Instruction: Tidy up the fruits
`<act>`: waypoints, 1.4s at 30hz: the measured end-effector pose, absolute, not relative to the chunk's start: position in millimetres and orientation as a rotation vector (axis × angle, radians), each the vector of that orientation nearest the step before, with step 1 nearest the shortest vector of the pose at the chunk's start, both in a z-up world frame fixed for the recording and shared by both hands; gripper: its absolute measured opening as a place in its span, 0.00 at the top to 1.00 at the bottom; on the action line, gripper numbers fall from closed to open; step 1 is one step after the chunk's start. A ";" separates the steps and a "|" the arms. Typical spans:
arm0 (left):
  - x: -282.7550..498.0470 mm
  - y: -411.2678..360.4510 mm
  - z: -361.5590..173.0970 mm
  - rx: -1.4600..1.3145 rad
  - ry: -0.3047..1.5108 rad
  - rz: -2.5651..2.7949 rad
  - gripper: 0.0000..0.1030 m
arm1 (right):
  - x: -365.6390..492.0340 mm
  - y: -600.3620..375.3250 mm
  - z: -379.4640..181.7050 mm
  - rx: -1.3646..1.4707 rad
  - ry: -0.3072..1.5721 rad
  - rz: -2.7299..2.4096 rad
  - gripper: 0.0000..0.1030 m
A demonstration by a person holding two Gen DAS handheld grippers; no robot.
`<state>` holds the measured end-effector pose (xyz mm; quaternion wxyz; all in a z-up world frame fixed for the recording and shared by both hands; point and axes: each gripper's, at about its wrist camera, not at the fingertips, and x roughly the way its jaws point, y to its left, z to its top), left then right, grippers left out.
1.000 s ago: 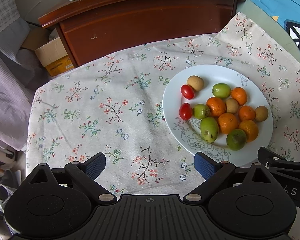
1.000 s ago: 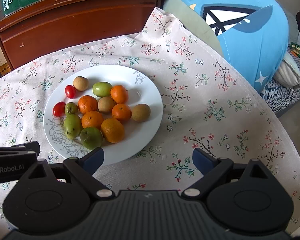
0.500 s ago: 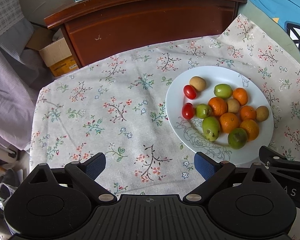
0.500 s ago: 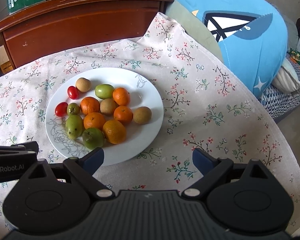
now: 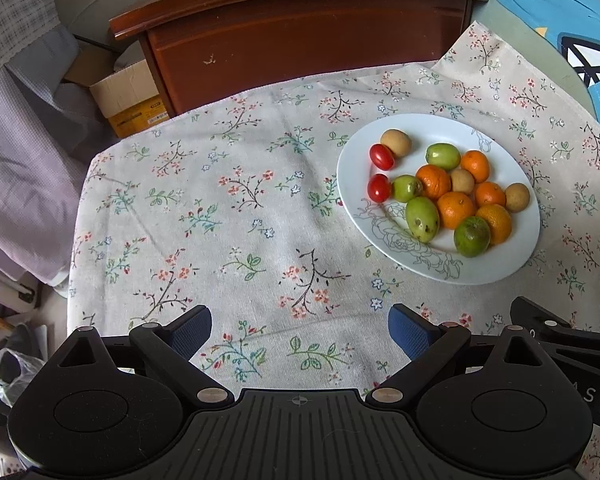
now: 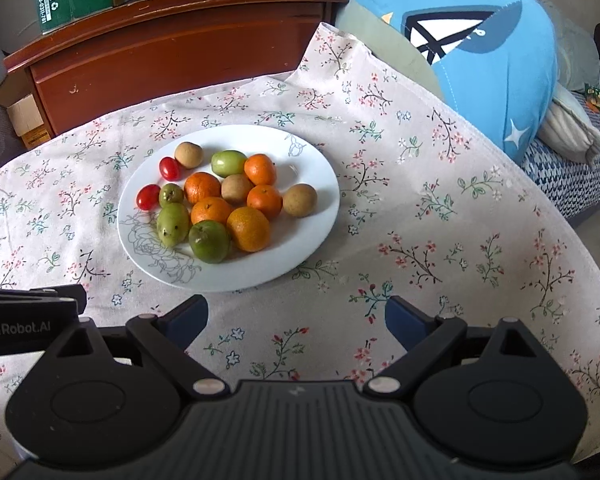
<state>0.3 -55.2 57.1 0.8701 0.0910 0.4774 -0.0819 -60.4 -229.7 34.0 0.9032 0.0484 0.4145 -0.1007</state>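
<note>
on the white plate point(image 6: 316, 216) the small round fruits point(image 6: 236, 200) look light and apt to roll, best pinched across the middle, while both the left gripper point(image 5: 300, 330) and right gripper point(image 6: 296, 320) gape wide, holding nothing.

Table w/ floral cloth point(image 5: 228, 216), white plate point(image 5: 512, 264) on it

matte black hand-held gripper point(image 5: 300, 330) bodies, ribbed housings, silver screws, dark blue finger pads point(image 6: 400, 314)

Left claw point(image 5: 300, 330) wide apart, empty, hovering left of the plate point(image 5: 352, 200). Right claw point(image 6: 296, 320) likewise spread, empty, at plate's near rim.
</note>
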 end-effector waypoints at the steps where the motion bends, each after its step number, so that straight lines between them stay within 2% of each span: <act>1: -1.3 -53.4 57.3 0.189 0.998 -0.170 0.06 | -63.3 -229.5 32.1 0.110 0.859 -0.193 0.07; 15: -13.3 -19.4 66.4 0.096 0.994 -0.115 0.06 | -87.5 -184.7 -3.6 0.081 0.847 0.060 0.07; 21: -11.1 -11.3 67.7 0.063 1.002 -0.093 0.06 | -82.7 -157.1 -14.7 -0.076 0.808 0.106 0.01; 34: -8.3 -10.8 64.9 0.058 1.010 -0.075 0.06 | -64.0 -147.9 -24.9 -0.035 0.664 0.045 0.00; 42: -4.6 -8.0 62.3 0.054 1.019 -0.060 0.06 | -56.1 -146.5 -25.9 -0.030 0.655 0.044 0.00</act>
